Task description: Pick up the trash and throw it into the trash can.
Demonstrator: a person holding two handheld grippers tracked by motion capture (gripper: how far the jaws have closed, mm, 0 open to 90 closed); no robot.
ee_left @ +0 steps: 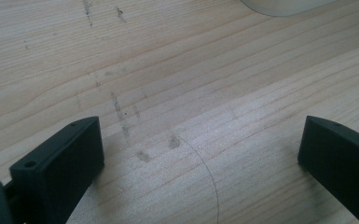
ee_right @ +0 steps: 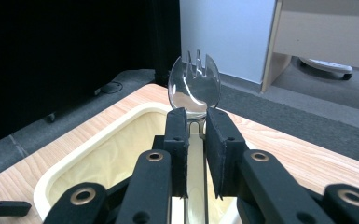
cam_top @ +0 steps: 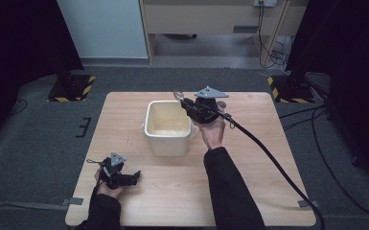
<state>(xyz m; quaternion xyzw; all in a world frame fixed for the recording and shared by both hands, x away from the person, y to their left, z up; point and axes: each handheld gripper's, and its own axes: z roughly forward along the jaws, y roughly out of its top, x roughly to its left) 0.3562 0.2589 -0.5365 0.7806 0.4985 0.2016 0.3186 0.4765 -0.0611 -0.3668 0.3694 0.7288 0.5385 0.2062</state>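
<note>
Presently right tongs [ee_right: 196, 121] clamp a clear spork [ee_right: 194, 84] over the tub [cam_top: 167, 139]; left tongs [ee_left: 200, 158] gape.

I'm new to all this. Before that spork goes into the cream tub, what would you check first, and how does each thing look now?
1. Right gripper clamped on the clear spork: ok.
2. Spork straight between the jaws: ok.
3. Cream tub upright, mouth open: ok.
4. Spork head over the tub's opening: cannot tell.
5. Left gripper open, resting on the table apart from the tub: ok.
</note>
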